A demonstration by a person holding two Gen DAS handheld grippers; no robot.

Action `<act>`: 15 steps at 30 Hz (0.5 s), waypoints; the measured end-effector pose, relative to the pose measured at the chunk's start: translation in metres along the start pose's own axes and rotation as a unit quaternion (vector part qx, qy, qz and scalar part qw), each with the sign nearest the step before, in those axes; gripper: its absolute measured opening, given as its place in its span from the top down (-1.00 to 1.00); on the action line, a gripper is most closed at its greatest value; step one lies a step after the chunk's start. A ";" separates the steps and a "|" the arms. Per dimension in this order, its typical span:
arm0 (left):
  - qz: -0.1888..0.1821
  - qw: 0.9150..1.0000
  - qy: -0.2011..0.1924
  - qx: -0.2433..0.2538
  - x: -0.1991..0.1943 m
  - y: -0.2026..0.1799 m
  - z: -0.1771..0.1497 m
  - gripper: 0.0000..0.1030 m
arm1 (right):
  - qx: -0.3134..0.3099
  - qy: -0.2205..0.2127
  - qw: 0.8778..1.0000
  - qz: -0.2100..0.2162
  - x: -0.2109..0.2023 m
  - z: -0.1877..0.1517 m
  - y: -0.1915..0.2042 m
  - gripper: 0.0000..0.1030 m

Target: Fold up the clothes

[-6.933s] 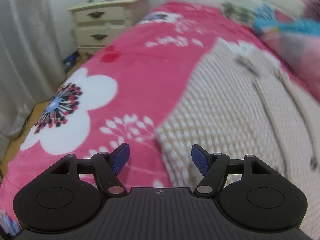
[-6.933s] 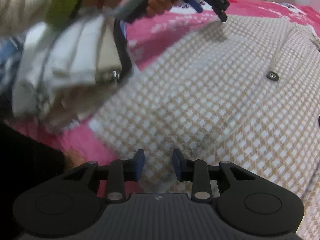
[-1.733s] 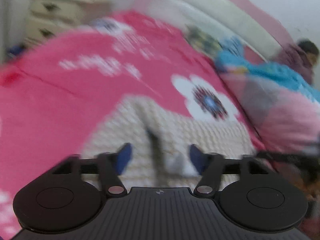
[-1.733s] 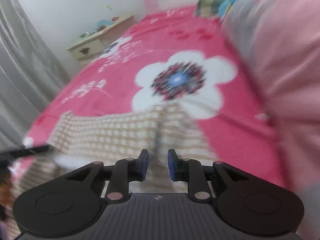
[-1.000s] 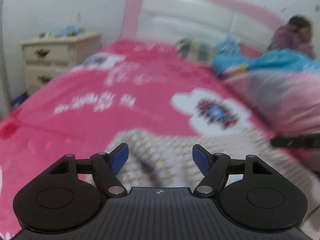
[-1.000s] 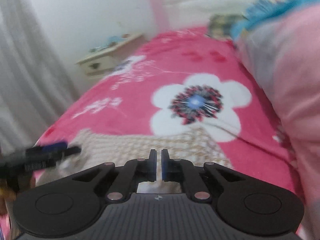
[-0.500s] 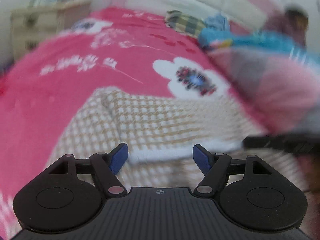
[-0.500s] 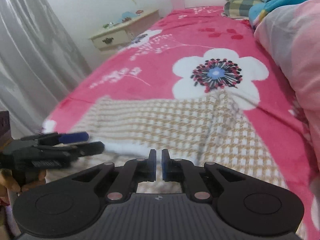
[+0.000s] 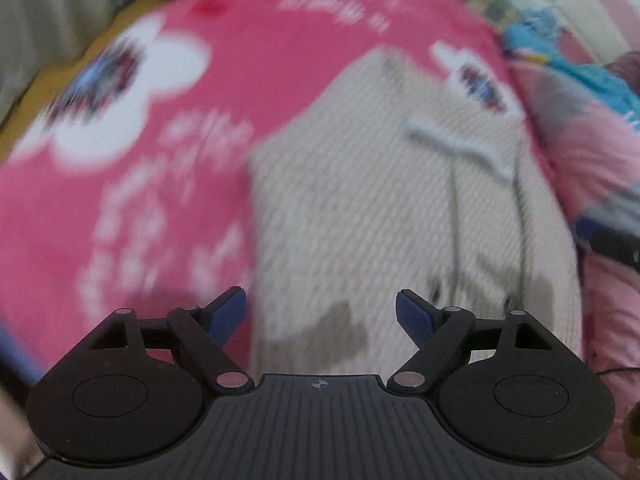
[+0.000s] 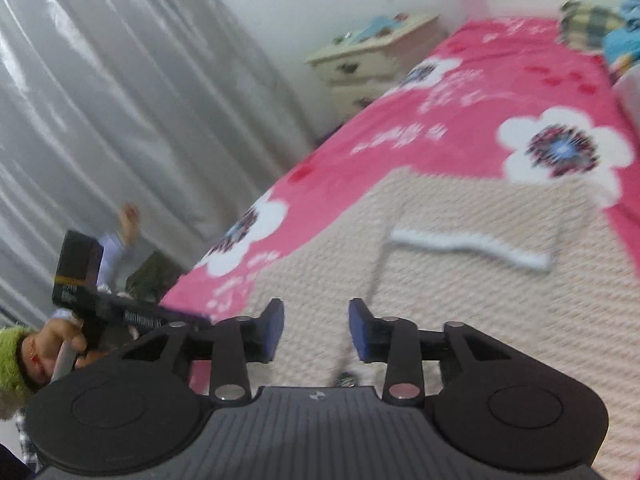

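Note:
A beige checked knit garment (image 9: 384, 200) lies on the pink flowered bedspread (image 9: 168, 128), one sleeve folded across it with a white cuff (image 9: 456, 144). My left gripper (image 9: 320, 314) hangs over the garment's near edge, its jaws opening wide, nothing between them. In the right wrist view the same garment (image 10: 480, 280) fills the lower right, the white cuff (image 10: 468, 246) lying flat on it. My right gripper (image 10: 316, 330) is above the fabric with its jaws opening and nothing between the pads. The left gripper's body and a hand (image 10: 56, 344) show at the left edge there.
A cream nightstand (image 10: 372, 54) stands beyond the bed by grey curtains (image 10: 120, 120). Pink and blue bedding (image 9: 592, 128) is piled along the right side of the bed. A checked pillow (image 10: 588, 30) lies near the headboard. The pink bedspread stretches left of the garment.
The right gripper's jaws have parted from shut. Both grippers have pulled back and up from the folded sleeve. The left view has swung down and rolled to look along the garment.

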State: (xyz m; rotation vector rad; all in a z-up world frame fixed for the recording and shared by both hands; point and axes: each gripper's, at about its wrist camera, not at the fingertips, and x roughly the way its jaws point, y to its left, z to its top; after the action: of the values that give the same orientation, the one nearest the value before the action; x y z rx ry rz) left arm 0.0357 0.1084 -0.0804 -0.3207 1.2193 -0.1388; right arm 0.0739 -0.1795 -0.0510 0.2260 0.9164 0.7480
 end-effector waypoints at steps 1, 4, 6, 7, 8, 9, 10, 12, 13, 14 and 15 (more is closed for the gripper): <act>0.003 1.000 0.007 0.003 0.001 0.000 -0.010 -0.61 | -0.005 0.008 1.000 -0.001 0.011 -0.002 0.008 0.14; 0.027 0.999 0.024 0.029 0.006 -0.005 -0.035 -0.64 | -0.004 0.043 0.999 -0.002 0.045 -0.008 0.027 -0.03; 0.066 0.995 0.026 0.063 0.015 -0.011 -0.046 -0.65 | 0.002 0.072 0.997 -0.002 0.068 -0.012 0.037 -0.03; 0.084 0.994 0.025 0.072 0.019 -0.012 -0.052 -0.67 | 0.003 0.083 0.997 -0.001 0.077 -0.013 0.042 -0.04; 0.102 0.991 0.024 0.081 0.022 -0.013 -0.057 -0.74 | 0.005 0.090 0.996 -0.001 0.083 -0.016 0.046 -0.05; 0.114 0.989 0.027 0.086 0.025 -0.013 -0.062 -0.79 | 0.007 0.097 0.995 -0.002 0.088 -0.018 0.050 -0.06; 0.110 0.990 0.037 0.081 0.027 -0.012 -0.066 -0.80 | 0.009 0.103 0.995 -0.002 0.094 -0.021 0.054 -0.07; 0.101 0.991 0.058 0.072 0.031 -0.008 -0.074 -0.81 | 0.014 0.112 0.994 -0.006 0.103 -0.025 0.059 -0.11; 0.097 0.991 0.068 0.067 0.033 -0.006 -0.078 -0.81 | 0.017 0.114 0.993 -0.009 0.107 -0.027 0.062 -0.13; 0.093 0.991 0.078 0.062 0.035 -0.004 -0.082 -0.81 | 0.018 0.117 0.993 -0.011 0.112 -0.029 0.064 -0.17; 0.088 0.991 0.086 0.059 0.036 -0.003 -0.086 -0.80 | 0.014 0.122 0.992 -0.012 0.119 -0.031 0.067 -0.19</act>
State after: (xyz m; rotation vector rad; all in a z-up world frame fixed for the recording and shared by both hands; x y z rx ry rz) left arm -0.0319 0.0817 -0.1380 -0.0983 1.3972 -0.0868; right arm 0.0622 -0.0545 -0.1131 0.1495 1.1589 0.7523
